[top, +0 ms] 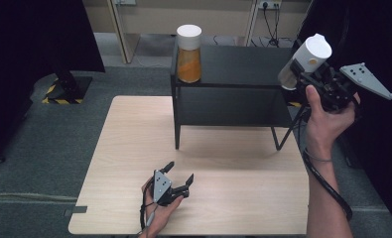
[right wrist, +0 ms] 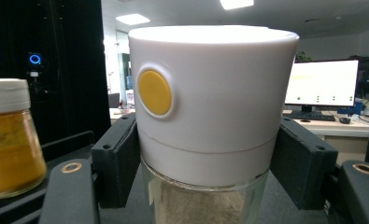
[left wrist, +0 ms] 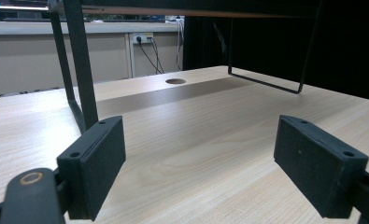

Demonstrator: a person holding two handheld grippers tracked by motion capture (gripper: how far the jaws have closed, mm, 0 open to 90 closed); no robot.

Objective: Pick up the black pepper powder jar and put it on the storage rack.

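The right gripper (top: 302,69) is held in the air at the far right of the scene, beside the right end of the black shelf (top: 233,64), and its jaws are clamped on a glass jar with a white lid (top: 310,57) — the jar is tilted, lid pointing up and to the right. In the right gripper view the two black pads press on the lower part of the lid (right wrist: 210,102), which carries a round yellow button, and pale powder shows in the glass below. A second jar, filled with orange powder (top: 189,54), stands upright on the shelf's far left corner, well apart from the held one. The left gripper (top: 176,179) rests low on the near part of the wooden table (top: 134,148), jaws wide apart — nothing between them.
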